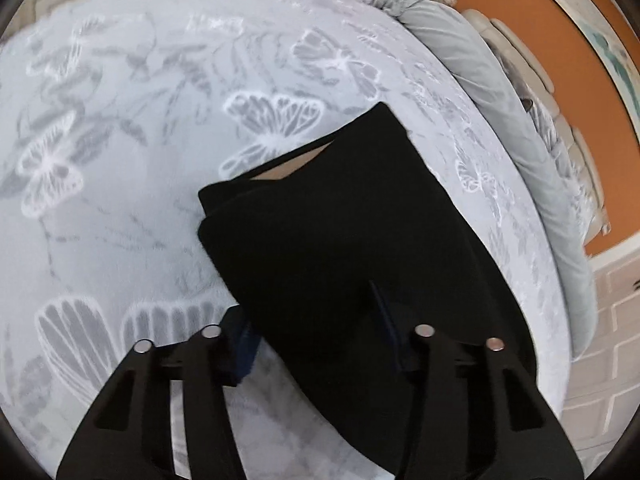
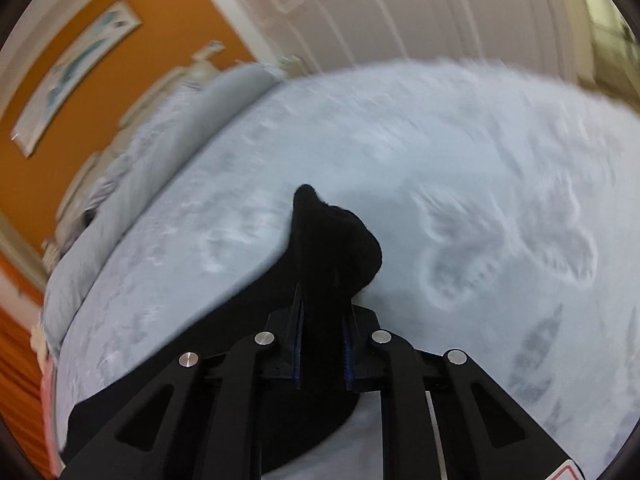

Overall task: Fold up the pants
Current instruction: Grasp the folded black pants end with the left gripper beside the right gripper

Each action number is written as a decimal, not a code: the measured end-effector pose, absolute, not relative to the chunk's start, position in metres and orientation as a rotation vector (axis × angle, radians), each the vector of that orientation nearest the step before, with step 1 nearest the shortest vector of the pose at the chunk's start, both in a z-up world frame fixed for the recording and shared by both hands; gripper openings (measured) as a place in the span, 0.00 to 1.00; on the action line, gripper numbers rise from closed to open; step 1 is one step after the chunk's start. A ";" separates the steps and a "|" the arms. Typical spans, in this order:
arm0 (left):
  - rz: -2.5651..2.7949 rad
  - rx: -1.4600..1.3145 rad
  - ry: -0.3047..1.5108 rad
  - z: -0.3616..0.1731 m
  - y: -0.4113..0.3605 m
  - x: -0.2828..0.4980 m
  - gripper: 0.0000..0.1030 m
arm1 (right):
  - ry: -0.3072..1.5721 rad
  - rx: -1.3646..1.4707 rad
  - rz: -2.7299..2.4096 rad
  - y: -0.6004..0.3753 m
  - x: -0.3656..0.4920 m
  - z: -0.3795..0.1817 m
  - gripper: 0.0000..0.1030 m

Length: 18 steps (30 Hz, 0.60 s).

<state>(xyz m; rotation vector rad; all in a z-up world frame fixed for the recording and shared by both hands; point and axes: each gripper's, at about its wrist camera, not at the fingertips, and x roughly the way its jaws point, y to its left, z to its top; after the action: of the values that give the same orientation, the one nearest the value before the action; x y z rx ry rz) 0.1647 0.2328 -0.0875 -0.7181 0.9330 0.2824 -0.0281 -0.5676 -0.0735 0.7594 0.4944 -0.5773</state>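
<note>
Right now your right gripper (image 2: 322, 322) is clamped on a bunched edge of the black pants (image 1: 340, 216), while your left gripper (image 1: 316, 320) sits part-closed astride the near end, though you cannot tell if its pads bite. Beyond, the pants lie folded on the grey butterfly bedspread (image 1: 120, 120), reaching toward one o'clock. If the left side grips nothing, a lift could drag one corner and skew the fold.

left gripper (image 1: 316, 320) black | silver screws | fingers (image 2: 298, 328) blue-edged
</note>
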 end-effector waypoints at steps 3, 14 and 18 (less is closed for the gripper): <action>0.288 -0.720 0.928 -0.087 0.233 0.163 0.42 | 0.447 0.691 -0.513 -0.544 -0.021 -0.043 0.13; 0.282 -0.692 0.909 -0.078 0.231 0.158 0.39 | 0.461 0.492 -0.198 -0.407 0.046 0.015 0.13; 0.276 -0.642 0.898 -0.071 0.224 0.159 0.39 | 0.502 0.410 -0.080 -0.338 0.085 0.018 0.13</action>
<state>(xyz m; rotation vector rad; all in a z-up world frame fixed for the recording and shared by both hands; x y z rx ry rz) 0.1590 0.2242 -0.0711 -0.6422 0.8978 0.2764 0.0852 -0.3380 0.0177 0.4097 0.5020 -0.0796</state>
